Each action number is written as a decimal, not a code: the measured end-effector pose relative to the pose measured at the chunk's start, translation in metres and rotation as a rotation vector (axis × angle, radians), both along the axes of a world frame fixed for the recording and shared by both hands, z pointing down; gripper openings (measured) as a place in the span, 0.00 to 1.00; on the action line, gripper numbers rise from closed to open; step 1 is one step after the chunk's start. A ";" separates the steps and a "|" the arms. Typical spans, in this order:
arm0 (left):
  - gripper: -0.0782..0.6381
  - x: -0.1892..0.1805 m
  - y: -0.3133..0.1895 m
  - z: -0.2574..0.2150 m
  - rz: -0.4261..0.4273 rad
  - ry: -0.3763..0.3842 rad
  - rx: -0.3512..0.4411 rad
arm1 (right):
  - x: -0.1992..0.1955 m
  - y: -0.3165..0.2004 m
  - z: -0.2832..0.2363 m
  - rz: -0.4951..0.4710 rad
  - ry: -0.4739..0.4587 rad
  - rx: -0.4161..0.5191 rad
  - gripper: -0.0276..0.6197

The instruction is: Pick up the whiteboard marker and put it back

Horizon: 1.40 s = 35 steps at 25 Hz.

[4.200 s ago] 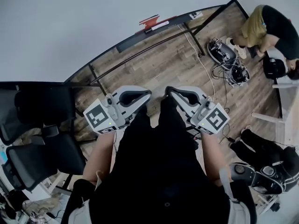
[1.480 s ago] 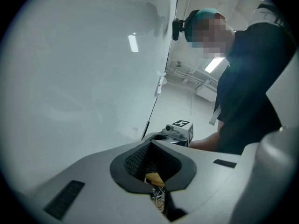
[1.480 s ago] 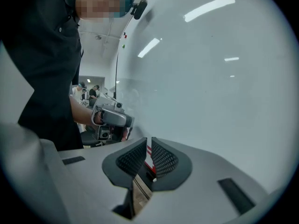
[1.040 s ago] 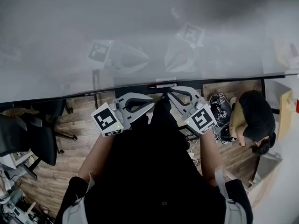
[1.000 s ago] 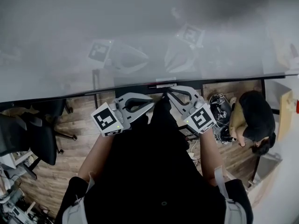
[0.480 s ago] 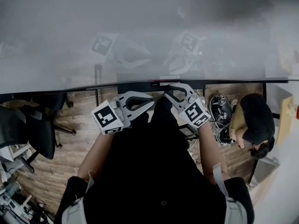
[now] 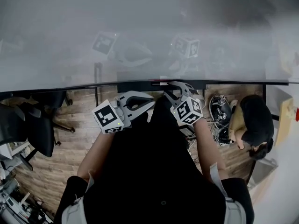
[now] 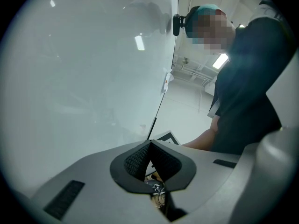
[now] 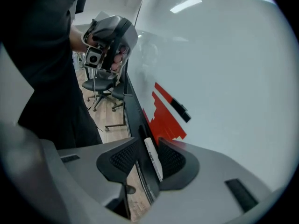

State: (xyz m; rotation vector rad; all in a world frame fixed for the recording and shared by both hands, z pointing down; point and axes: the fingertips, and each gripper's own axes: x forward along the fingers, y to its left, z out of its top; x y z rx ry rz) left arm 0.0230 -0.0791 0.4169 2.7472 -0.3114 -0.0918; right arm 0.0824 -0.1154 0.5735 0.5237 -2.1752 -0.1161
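Observation:
The white whiteboard marker [image 9: 152, 157] lies along the dark tray [image 9: 138, 139] at the foot of the whiteboard [image 7: 140, 31]. My right gripper [image 9: 149, 143] points down at it. Its jaws are opening, with the marker between the pads and a gap on each side. In the head view the right gripper [image 7: 169, 88] reaches the tray [image 7: 224, 83], where the marker [image 7: 161, 83] shows only as a small pale streak. My left gripper [image 7: 152, 107] hangs level beside it, off the tray. In the left gripper view the left gripper [image 8: 149, 144] is shut on nothing.
A red stepped shape with a black piece [image 9: 164, 111] sits on the board just above the tray. Office chairs [image 7: 28, 125] stand at the left on the wooden floor. Another person [image 7: 254, 120] crouches at the right next to cables and gear [image 7: 218, 107].
My right gripper has sunk and tipped down onto the tray, its marker cube shifting left in the head view. The left gripper has stayed put.

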 end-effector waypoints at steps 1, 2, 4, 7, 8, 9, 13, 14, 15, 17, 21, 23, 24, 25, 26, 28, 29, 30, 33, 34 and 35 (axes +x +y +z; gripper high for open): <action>0.13 0.000 0.000 0.001 0.000 0.000 -0.001 | 0.000 -0.001 0.003 -0.001 0.017 0.010 0.23; 0.13 0.000 0.000 0.001 0.000 0.000 -0.002 | 0.000 -0.003 0.006 0.000 0.031 0.020 0.23; 0.13 -0.001 0.000 0.002 0.001 -0.001 -0.003 | 0.001 -0.006 0.009 0.008 0.054 0.039 0.23; 0.13 -0.001 0.001 0.003 0.002 -0.001 -0.006 | 0.002 -0.009 0.015 0.013 0.096 0.056 0.23; 0.13 -0.001 0.001 0.003 0.001 -0.002 -0.007 | 0.003 -0.009 0.017 0.010 0.111 0.060 0.23; 0.13 -0.001 0.001 0.004 0.000 -0.003 -0.009 | 0.003 -0.010 0.019 0.007 0.125 0.064 0.23; 0.13 -0.002 0.000 0.006 -0.002 -0.005 -0.014 | 0.005 -0.012 0.026 0.002 0.170 0.080 0.23; 0.13 -0.002 0.001 0.006 -0.001 -0.006 -0.014 | 0.006 -0.013 0.027 0.002 0.182 0.079 0.23; 0.13 -0.002 0.001 0.006 0.001 -0.007 -0.014 | 0.006 -0.013 0.029 0.001 0.196 0.075 0.23; 0.13 -0.002 0.002 0.006 0.005 -0.007 -0.011 | 0.007 -0.012 0.032 -0.001 0.220 0.071 0.23; 0.13 0.000 0.001 0.003 0.009 0.002 -0.005 | 0.008 -0.013 0.034 0.002 0.246 0.086 0.22; 0.13 0.000 -0.001 0.002 0.009 0.005 -0.003 | 0.007 -0.014 0.036 -0.002 0.267 0.102 0.21; 0.13 0.000 -0.001 0.003 0.009 0.005 -0.004 | 0.007 -0.015 0.037 -0.005 0.279 0.109 0.20; 0.13 0.000 -0.002 0.004 0.009 0.004 -0.005 | 0.007 -0.016 0.038 -0.007 0.290 0.116 0.20; 0.13 -0.001 -0.001 0.005 0.008 0.002 -0.006 | 0.007 -0.016 0.039 -0.008 0.299 0.121 0.19; 0.13 -0.001 0.000 0.007 0.004 -0.001 -0.009 | 0.008 -0.017 0.040 -0.004 0.309 0.128 0.18; 0.13 -0.001 0.000 0.007 0.002 -0.001 -0.010 | 0.009 -0.017 0.040 -0.002 0.313 0.131 0.18; 0.13 -0.001 0.001 0.007 0.000 0.001 -0.012 | 0.010 -0.017 0.040 -0.001 0.318 0.133 0.18; 0.13 -0.002 0.002 0.007 -0.003 0.004 -0.012 | 0.010 -0.016 0.040 -0.002 0.325 0.132 0.18; 0.13 -0.002 0.002 0.006 -0.004 0.005 -0.010 | 0.010 -0.016 0.040 -0.006 0.324 0.131 0.17; 0.13 -0.002 0.002 0.005 -0.004 0.006 -0.008 | 0.010 -0.015 0.039 -0.011 0.322 0.131 0.17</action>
